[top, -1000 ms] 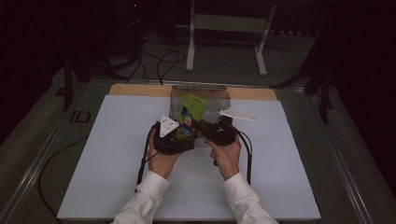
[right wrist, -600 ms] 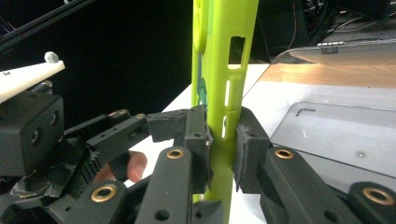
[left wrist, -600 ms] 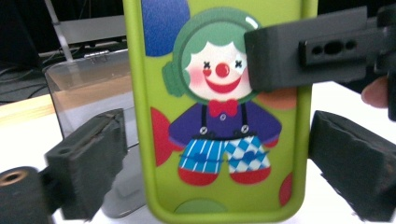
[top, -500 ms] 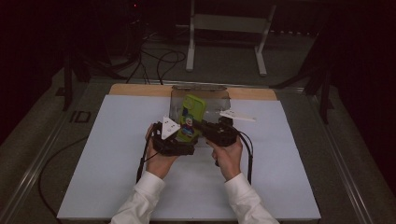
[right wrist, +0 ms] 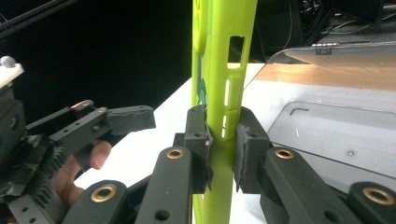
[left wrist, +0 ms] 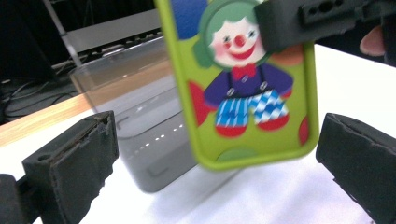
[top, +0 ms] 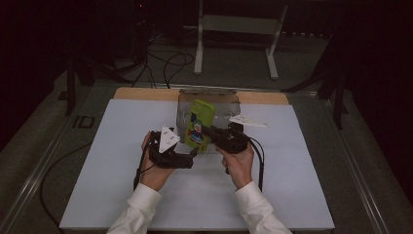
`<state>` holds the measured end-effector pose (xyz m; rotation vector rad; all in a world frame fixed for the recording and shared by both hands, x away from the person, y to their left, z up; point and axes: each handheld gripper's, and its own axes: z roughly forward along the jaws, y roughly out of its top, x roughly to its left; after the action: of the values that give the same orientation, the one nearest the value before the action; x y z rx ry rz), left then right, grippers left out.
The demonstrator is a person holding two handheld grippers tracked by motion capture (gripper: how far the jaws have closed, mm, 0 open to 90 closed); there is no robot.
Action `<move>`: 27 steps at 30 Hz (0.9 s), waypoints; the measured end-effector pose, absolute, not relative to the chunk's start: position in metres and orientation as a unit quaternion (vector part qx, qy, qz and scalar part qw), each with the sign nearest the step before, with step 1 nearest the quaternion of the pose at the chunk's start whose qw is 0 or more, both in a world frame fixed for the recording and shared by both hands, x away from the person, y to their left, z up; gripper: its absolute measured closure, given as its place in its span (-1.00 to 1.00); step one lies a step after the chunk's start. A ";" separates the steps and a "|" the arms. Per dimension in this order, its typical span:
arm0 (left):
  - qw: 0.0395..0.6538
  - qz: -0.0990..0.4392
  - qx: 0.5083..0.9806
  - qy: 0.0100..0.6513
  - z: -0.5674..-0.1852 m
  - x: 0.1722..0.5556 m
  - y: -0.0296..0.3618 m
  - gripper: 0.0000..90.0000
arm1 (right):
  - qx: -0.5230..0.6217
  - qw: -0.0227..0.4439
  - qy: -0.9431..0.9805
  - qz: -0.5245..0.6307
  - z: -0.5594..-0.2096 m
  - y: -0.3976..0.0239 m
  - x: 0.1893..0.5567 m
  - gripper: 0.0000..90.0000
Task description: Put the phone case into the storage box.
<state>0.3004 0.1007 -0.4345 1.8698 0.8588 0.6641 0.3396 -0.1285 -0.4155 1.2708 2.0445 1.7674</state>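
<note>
Right gripper [right wrist: 223, 140] clamped on a green phone case [top: 200, 123] printed with a clown, no readable writing; left gripper [left wrist: 215, 158] at its seven o'clock, jaws just opened, apart.

Right tongs [right wrist: 223, 140] clamped on the lime-green phone case [right wrist: 224, 70], pads pressing both faces near its lower edge. Case stands upright, edge-on to the camera; side cutouts visible along the edge. Left tongs [right wrist: 119, 122] at lower left, near the case but not touching it, a fingertip [right wrist: 95, 156] under them; how wide they stand is hard to tell from this angle. Clear plastic box [right wrist: 336, 135] to the right on the white table [right wrist: 154, 140], just beside the case.
</note>
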 end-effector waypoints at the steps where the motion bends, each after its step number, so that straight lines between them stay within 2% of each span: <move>1: 0.469 0.273 0.763 0.351 -0.435 0.299 0.104 -1.00 | 0.425 0.077 0.682 0.590 -0.415 -0.129 0.340 0.74; 16: 0.448 0.303 0.756 0.368 -0.444 0.277 0.157 -1.00 | 0.437 0.070 0.683 0.581 -0.404 -0.135 0.341 0.73; 27: 0.446 0.299 0.742 0.402 -0.454 0.265 0.198 -1.00 | 0.439 0.081 0.698 0.560 -0.395 -0.135 0.346 0.73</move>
<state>0.2651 0.1978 -0.4543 1.8385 0.9949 0.7408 0.3463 -0.1353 -0.3951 1.3120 2.0870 1.6747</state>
